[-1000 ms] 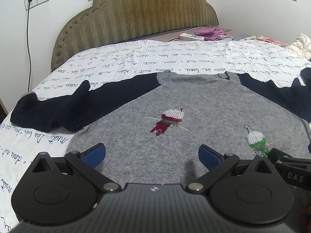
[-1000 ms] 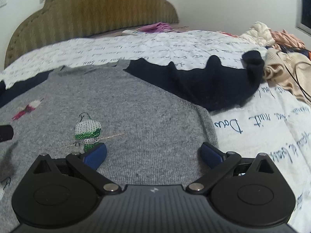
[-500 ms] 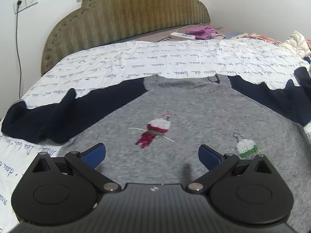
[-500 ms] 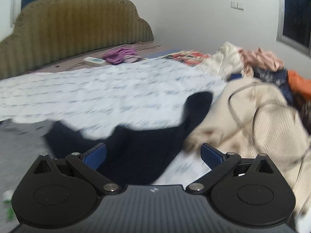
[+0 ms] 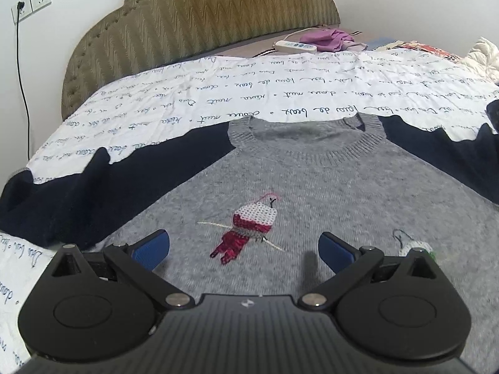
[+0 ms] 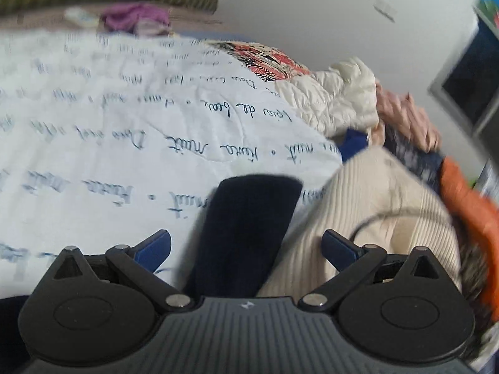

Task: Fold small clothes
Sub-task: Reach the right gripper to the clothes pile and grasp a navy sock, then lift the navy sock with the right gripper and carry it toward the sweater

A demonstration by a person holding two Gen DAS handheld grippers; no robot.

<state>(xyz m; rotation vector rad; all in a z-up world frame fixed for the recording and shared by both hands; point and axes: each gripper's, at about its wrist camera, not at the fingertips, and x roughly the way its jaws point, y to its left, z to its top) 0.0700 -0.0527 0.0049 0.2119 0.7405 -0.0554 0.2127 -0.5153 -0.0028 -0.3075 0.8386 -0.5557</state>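
A small grey sweater with navy sleeves lies flat, front up, on a white bedspread printed with script. A red embroidered figure sits mid-chest. Its left sleeve stretches to the left. My left gripper is open and empty, hovering over the sweater's lower front. In the right wrist view, the navy right sleeve end lies between the open fingers of my right gripper, which is not closed on it.
An upholstered headboard stands at the back with a power strip and purple cloth near it. A pile of clothes lies at the bed's right edge, with a cream ribbed knit, a white quilted jacket and an orange garment.
My right gripper has swung right from the sweater's body to the end of the right sleeve. My left gripper has shifted slightly over the sweater front. Both stay open.
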